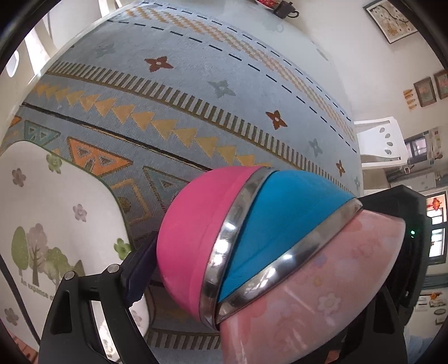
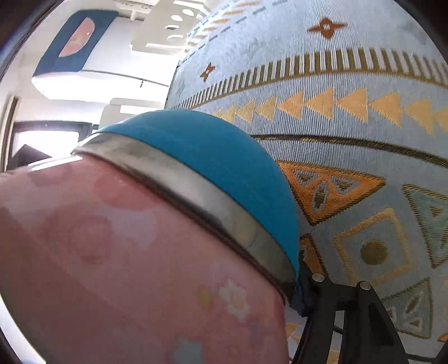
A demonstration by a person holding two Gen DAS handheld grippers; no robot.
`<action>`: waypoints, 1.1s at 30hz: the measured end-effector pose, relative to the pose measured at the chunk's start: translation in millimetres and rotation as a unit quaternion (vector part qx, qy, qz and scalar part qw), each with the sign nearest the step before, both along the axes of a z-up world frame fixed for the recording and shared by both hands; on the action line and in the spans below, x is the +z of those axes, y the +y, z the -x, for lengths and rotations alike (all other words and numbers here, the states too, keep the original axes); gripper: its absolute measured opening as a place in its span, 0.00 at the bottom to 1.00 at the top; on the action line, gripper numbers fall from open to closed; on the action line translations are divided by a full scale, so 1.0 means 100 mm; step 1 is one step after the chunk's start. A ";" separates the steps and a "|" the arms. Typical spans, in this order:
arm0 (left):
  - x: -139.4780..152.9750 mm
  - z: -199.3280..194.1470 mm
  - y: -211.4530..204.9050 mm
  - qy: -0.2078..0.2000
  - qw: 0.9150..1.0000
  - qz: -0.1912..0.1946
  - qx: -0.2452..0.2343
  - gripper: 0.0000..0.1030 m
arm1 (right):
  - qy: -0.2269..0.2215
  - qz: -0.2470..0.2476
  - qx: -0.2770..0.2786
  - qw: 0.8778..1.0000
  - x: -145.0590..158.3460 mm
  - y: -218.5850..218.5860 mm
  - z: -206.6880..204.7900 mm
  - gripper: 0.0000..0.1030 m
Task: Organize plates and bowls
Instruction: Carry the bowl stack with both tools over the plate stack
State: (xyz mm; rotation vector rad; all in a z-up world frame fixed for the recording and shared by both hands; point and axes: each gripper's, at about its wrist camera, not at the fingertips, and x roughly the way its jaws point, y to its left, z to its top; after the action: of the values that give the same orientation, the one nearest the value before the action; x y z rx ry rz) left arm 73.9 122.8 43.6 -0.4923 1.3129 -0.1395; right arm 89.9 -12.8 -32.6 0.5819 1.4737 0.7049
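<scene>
A nested stack of bowls fills both views: a pink bowl (image 1: 190, 232), a blue bowl (image 1: 285, 218) with a steel rim, and a pale pink flowered bowl (image 1: 330, 294). My left gripper (image 1: 252, 280) is shut on the stack; its left finger (image 1: 140, 277) presses the pink bowl. In the right wrist view the blue bowl (image 2: 224, 156) and flowered bowl (image 2: 112, 252) sit tilted between my right gripper's (image 2: 196, 294) fingers; one finger (image 2: 305, 282) touches the blue bowl's rim. A white rectangular plate (image 1: 42, 212) with tree print lies on the table at left.
The table carries a blue patterned cloth (image 1: 196, 92). A black mug (image 1: 285, 9) stands at the far edge. White chairs (image 1: 380, 140) stand beside the table. Framed pictures (image 1: 392, 19) hang on the wall.
</scene>
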 end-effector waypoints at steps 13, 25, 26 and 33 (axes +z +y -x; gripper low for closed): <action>0.54 0.15 -0.03 -0.061 0.998 -0.014 -0.007 0.81 | -0.048 0.011 -0.030 0.998 0.57 0.04 0.14 0.63; 0.80 0.62 0.76 -0.088 0.993 -0.027 0.075 0.81 | -0.066 -0.010 0.020 0.998 0.93 0.93 0.25 0.63; 0.77 0.66 0.82 -0.086 0.993 -0.028 0.081 0.81 | -0.060 -0.012 0.027 0.998 0.91 1.02 0.26 0.63; 0.60 0.92 1.24 -0.074 0.989 -0.017 0.125 0.81 | -0.024 -0.005 0.074 0.997 0.75 1.62 0.24 0.63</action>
State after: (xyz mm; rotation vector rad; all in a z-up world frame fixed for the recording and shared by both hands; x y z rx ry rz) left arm -18.5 246.4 104.0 -0.6011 1.0965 0.0548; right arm 65.4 149.3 42.4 0.4633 1.4807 0.8368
